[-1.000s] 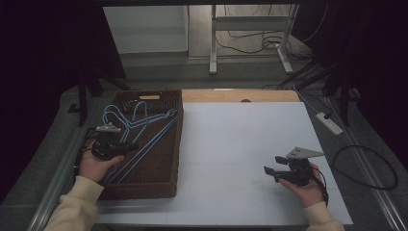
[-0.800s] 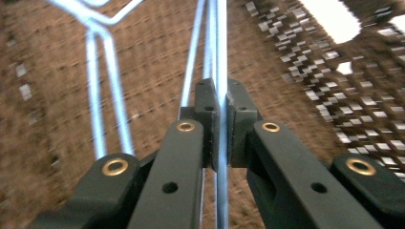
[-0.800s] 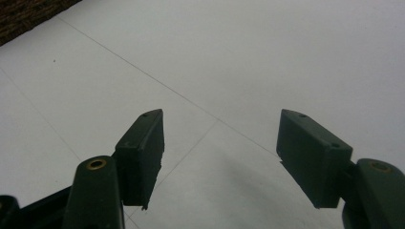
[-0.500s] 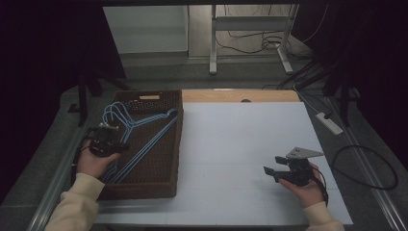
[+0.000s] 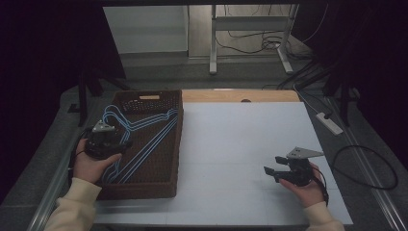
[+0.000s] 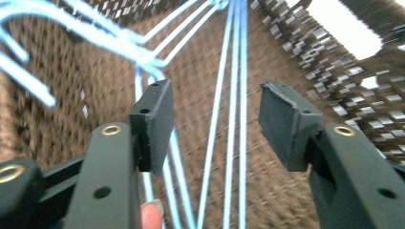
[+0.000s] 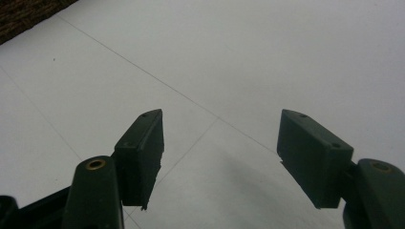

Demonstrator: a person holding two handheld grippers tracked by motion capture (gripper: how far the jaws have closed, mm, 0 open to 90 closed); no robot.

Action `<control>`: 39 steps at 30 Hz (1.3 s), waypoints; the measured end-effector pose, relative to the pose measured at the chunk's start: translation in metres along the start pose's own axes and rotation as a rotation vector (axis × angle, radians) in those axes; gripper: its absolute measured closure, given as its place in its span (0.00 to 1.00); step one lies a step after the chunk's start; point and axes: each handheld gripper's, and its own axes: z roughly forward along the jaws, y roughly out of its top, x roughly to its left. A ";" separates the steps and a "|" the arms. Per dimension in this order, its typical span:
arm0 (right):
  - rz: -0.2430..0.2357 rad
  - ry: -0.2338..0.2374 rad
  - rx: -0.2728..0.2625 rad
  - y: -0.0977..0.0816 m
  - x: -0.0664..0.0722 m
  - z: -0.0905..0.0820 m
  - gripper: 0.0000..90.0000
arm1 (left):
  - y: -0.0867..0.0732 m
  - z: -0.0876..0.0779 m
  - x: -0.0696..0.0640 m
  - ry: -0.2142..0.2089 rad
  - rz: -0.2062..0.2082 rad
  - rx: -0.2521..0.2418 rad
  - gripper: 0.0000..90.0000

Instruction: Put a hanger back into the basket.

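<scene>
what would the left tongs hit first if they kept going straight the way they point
Most likely the blue wire hangers lying in the brown woven basket. The left tongs have just been opening, nothing between them, hangers dead ahead. Depth is unclear.

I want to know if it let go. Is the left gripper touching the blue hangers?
Apart. In the left gripper view, the left gripper has just been opening, and the hangers lie in the basket below, clear of both pads.
</scene>
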 end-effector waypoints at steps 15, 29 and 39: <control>0.002 0.001 -0.014 0.000 0.000 -0.005 0.38 | -0.015 -0.038 -0.050 -0.164 0.099 -0.159 0.37; -0.011 0.020 -0.059 -0.001 0.007 -0.019 0.37 | -0.036 -0.016 -0.089 -0.231 0.130 -0.189 0.34; -0.025 0.029 -0.065 -0.002 0.010 -0.021 0.37 | -0.038 -0.008 -0.097 -0.241 0.139 -0.180 0.34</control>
